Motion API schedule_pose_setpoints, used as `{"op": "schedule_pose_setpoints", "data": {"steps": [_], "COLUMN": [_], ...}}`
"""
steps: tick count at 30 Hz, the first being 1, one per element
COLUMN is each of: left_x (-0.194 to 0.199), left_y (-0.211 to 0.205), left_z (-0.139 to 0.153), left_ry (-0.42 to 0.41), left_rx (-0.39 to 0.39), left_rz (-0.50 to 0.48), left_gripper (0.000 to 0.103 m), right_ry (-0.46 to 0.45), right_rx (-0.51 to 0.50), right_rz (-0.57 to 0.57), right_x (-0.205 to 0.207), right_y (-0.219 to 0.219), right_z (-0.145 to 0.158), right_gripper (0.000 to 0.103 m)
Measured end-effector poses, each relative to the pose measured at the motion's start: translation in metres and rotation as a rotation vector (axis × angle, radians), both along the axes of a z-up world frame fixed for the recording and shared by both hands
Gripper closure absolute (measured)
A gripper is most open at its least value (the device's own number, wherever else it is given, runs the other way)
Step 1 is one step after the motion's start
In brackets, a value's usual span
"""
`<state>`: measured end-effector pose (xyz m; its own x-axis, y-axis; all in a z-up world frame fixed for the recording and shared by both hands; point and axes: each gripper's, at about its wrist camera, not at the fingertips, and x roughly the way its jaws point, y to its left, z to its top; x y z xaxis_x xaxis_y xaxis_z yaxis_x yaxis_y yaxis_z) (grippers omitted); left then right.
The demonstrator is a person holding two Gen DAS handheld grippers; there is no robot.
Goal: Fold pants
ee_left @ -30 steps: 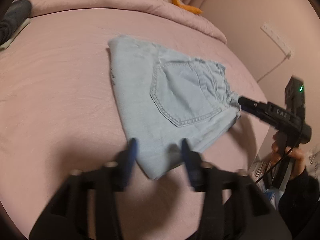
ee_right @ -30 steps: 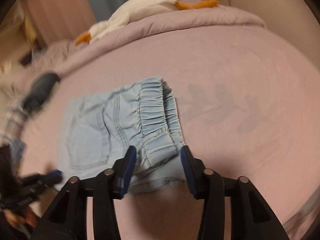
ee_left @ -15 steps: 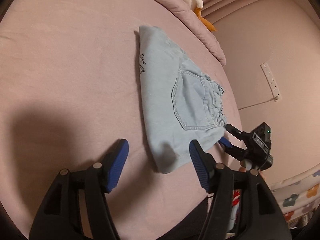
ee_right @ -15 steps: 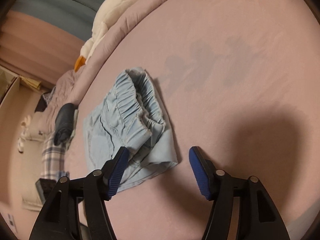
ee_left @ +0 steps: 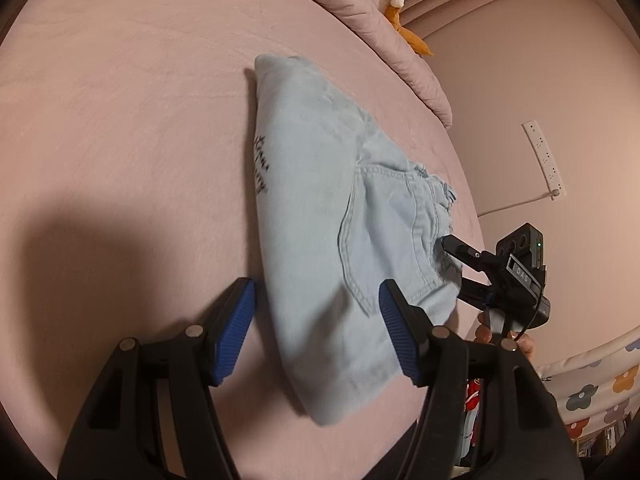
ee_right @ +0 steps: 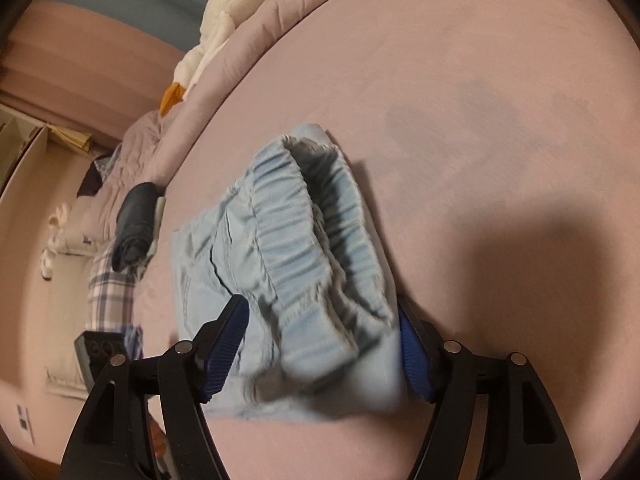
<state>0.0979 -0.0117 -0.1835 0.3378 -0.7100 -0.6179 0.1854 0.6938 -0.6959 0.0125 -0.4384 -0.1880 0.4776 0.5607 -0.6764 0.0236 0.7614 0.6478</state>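
Here, a pair of pale blue denim pants (ee_left: 344, 240) lies folded into a compact bundle on a pink bed (ee_left: 120, 120). A back pocket faces up, and a line of dark lettering runs along one edge. The left gripper (ee_left: 316, 328) sits low over the near end of the bundle, its two blue-padded fingers (ee_left: 234, 332) spread wide apart, with the cloth lying between them and nothing pinched. The right gripper (ee_right: 320, 344) is at the other end, by the gathered elastic waistband (ee_right: 304, 240). Its fingers are also held apart, one on each side of the bunched cloth; the fabric there is blurred, so whether the pads press it is hard to say. In the left view, the right gripper's black body (ee_left: 508, 276) shows with its tips at the waistband. A white stuffed toy with an orange beak (ee_right: 224, 20) rests along the rolled blanket (ee_left: 380, 12) at the head of the bed.
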Motion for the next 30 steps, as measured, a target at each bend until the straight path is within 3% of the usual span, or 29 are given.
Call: {"op": "schedule_pose_setpoints", "data": {"steps": [15,30], "left_x": [0.02,0.033], "left_y": [-0.024,-0.038], "left_z": [0.004,0.005], "left_ry": [-0.045,-0.059], "left_rx": [0.025,0.023], "left_rz": [-0.025,-0.041], "left_gripper": [0.036,0.036], "right_ry": [-0.026,-0.047], "right_rx": [-0.067,-0.069], "right_rz": [0.082,0.107], "right_x": [0.026,0.033], "right_y": [0.016,0.015], "right_z": [0.004,0.003], "right_gripper": [0.025,0.024]}}
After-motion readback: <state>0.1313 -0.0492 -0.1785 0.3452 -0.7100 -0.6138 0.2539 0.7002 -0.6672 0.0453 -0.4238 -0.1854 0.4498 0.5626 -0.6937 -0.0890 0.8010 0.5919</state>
